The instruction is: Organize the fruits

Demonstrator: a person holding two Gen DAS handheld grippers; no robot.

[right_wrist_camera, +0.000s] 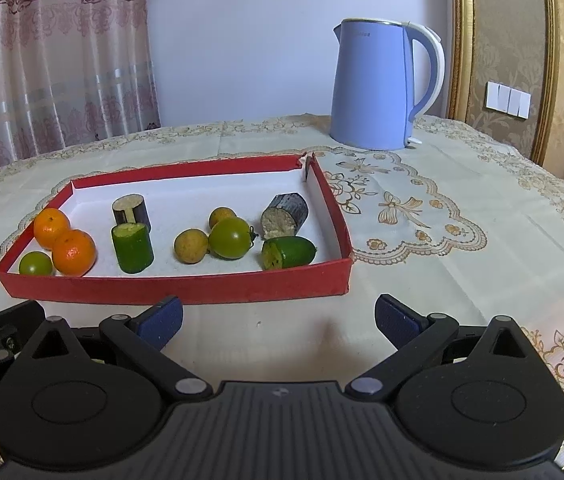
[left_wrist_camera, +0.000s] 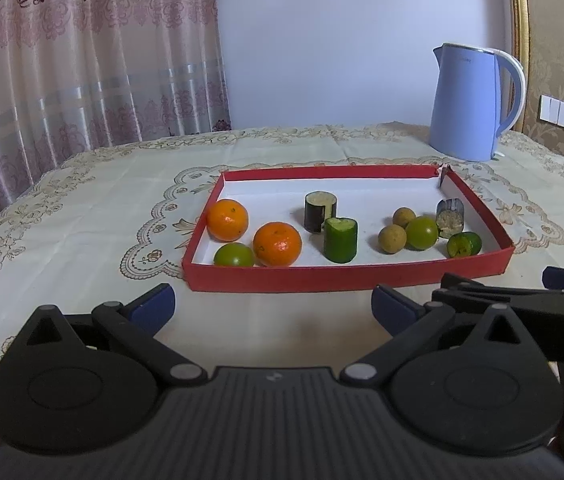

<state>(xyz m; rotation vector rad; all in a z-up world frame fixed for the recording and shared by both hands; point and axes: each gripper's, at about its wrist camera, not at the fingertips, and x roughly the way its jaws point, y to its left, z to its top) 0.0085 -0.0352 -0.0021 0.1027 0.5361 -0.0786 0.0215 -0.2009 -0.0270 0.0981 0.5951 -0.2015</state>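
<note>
Across the middle of both views sits a shallow red-walled cardboard tray with a white floor, on a surface covered by an embroidered cloth; all produce lies inside it. Count: two oranges, two green tomatoes, two tan longans, two cucumber pieces, two eggplant pieces. Grouping is partial: oranges touch at centre left with one tomato just beside them; the longans cluster with the other tomato at centre right; one cucumber and one eggplant piece stand upright mid-tray, their twins lie on their sides at right. Judgement: this mix fits either a sort under way or a loose arrangement accepted as done; cannot settle which. Left tool is spread wide and empty, low in the frame, short of the tray's near wall. Right tool likewise wide apart, holding nothing, facing the tray's right half; probably both are staged for reach. One blue electric kettle stands behind the tray, upper right.
</note>
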